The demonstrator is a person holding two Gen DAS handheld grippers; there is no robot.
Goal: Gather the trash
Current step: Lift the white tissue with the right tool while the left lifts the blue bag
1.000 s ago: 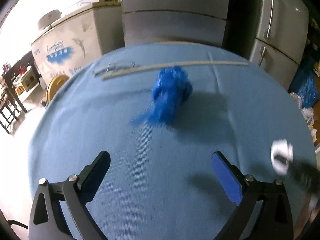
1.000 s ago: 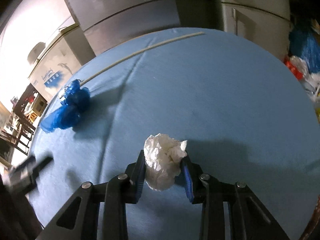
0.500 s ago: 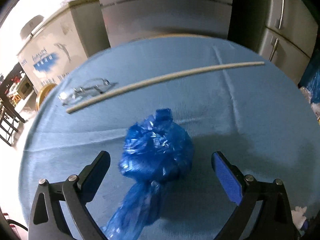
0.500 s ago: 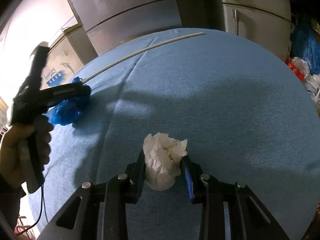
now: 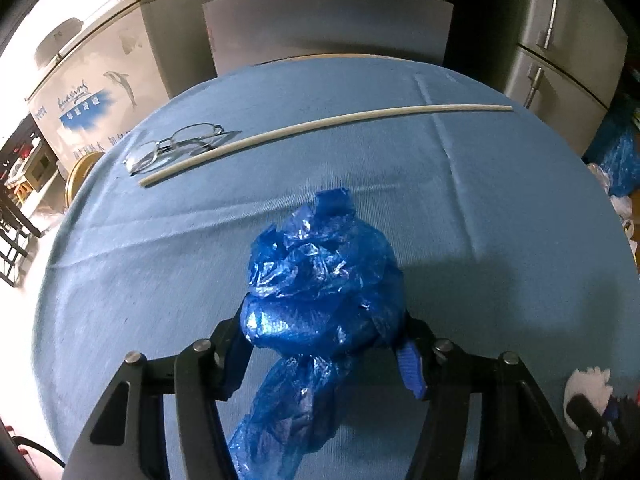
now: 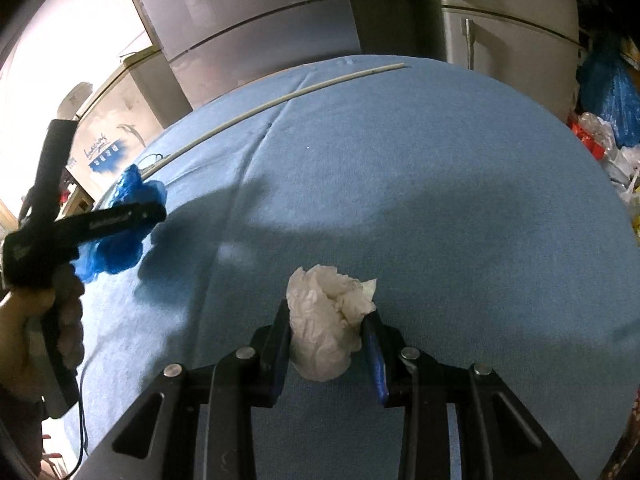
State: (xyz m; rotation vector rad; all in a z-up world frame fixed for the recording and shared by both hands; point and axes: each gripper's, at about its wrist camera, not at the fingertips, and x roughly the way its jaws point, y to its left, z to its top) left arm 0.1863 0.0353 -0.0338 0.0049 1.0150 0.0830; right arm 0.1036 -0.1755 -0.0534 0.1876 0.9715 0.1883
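Blue tablecloth: eyeglasses beside white rod.

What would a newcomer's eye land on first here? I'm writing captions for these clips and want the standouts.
First, the crumpled blue plastic bag in the middle of the blue tablecloth, with the left gripper closing its jaws around it. Next, the white crumpled tissue pinched in the right gripper nearer the table's front. Farther back lie a long white stick and a pair of glasses beside its left end.
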